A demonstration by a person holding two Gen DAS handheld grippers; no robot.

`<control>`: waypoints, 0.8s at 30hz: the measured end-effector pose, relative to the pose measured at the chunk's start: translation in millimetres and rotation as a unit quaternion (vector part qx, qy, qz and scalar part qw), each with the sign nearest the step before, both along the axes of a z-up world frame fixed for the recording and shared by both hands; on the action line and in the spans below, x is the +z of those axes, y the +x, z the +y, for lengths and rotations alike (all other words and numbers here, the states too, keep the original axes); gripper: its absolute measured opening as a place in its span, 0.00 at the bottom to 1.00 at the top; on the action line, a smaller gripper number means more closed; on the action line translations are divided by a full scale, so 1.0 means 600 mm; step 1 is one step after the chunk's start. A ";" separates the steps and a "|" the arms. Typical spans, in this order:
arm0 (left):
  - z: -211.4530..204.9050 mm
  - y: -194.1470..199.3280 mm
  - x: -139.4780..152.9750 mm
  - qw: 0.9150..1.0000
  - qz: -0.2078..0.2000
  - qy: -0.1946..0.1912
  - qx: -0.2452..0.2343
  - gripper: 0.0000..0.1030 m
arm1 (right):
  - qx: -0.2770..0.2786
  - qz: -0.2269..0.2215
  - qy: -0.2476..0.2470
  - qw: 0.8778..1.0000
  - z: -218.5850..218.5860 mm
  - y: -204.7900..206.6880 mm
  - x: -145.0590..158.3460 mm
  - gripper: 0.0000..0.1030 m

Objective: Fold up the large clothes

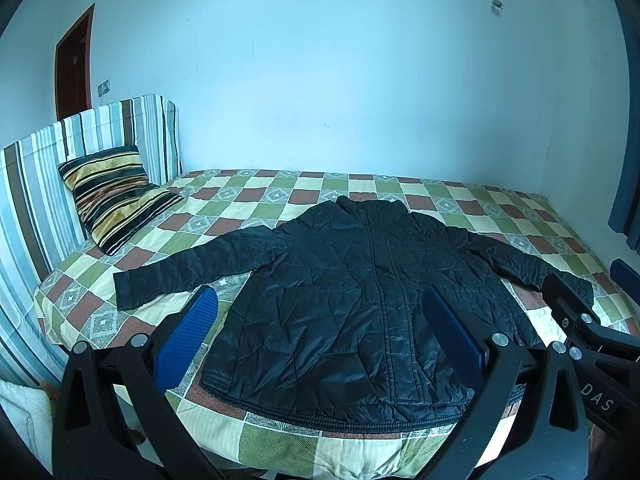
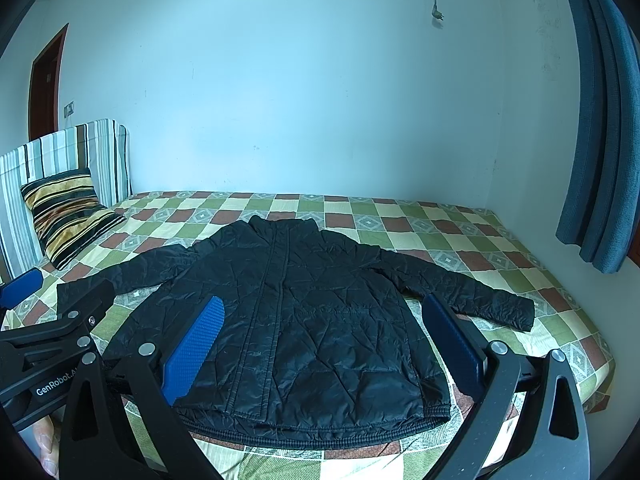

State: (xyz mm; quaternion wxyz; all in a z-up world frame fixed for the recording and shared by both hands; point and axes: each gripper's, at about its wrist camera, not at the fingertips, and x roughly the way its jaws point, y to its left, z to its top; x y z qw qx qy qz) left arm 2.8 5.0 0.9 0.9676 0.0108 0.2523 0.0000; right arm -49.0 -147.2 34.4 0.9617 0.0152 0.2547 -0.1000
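Observation:
A black quilted jacket [image 1: 352, 292] lies flat and spread out on the checkered bed, zipper up, collar toward the far wall, hem at the near edge, both sleeves stretched out sideways. It also shows in the right wrist view [image 2: 296, 320]. My left gripper [image 1: 320, 308] is open and empty, held above the near hem. My right gripper [image 2: 320, 316] is open and empty too, held above the hem, to the right of the left one. The right gripper's body shows at the right of the left wrist view [image 1: 580, 312], the left gripper's body at the left of the right wrist view [image 2: 60, 320].
The bed [image 1: 460, 196] has a green, brown and cream checkered cover. A striped pillow [image 1: 116, 196] leans on a striped headboard [image 1: 52, 152] at the left. A blue curtain [image 2: 596, 140] hangs at the right. A brown door [image 1: 74, 64] is at the far left.

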 end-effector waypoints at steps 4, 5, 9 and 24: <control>-0.001 -0.001 0.000 1.000 0.000 0.000 0.000 0.98 | 0.000 0.000 -0.001 1.000 0.001 0.000 0.000 0.96; -0.001 0.000 0.000 1.000 0.000 0.000 0.001 0.98 | 0.001 0.000 -0.001 1.000 0.001 0.000 0.000 0.96; 0.000 0.000 0.000 1.000 0.001 0.000 0.000 0.98 | 0.000 0.000 -0.001 1.000 0.001 -0.001 0.000 0.96; -0.001 -0.001 -0.001 1.000 0.001 0.000 0.000 0.98 | 0.000 0.000 -0.002 1.000 0.002 0.002 -0.004 0.96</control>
